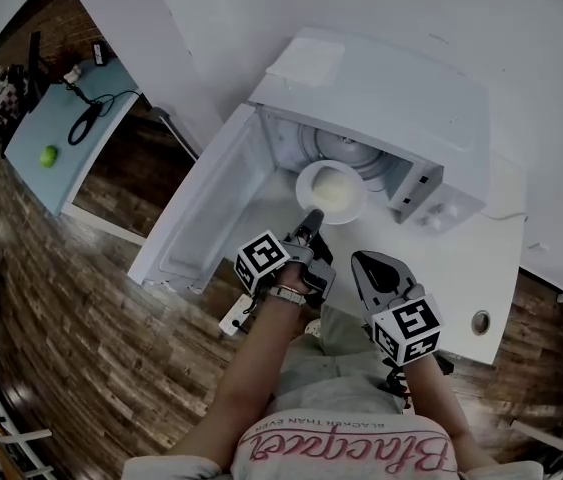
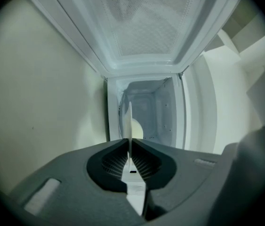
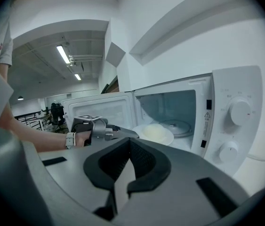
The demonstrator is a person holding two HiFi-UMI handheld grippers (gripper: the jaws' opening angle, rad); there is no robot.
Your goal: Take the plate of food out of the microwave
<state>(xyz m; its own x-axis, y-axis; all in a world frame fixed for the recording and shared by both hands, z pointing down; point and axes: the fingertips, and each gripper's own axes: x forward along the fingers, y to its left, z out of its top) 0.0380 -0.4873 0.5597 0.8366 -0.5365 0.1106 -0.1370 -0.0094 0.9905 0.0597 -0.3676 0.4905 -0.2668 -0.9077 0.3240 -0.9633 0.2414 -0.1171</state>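
White plate (image 1: 303,192) bearing pale food (image 1: 333,188) is shown at the mouth of the open microwave (image 1: 391,88), just near of the turntable. Its near rim is clamped, edge-on, between the jaws of the left gripper (image 1: 310,218). The right gripper (image 1: 363,260), jaws closed together on nothing, is held nearer and to the right, apart from the plate.

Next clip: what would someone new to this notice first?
A white microwave stands open on the counter, its door swung out to the picture's left. The left gripper is clamped on the rim of a plate of pale food at the opening, while the right gripper hangs shut and empty beside it.
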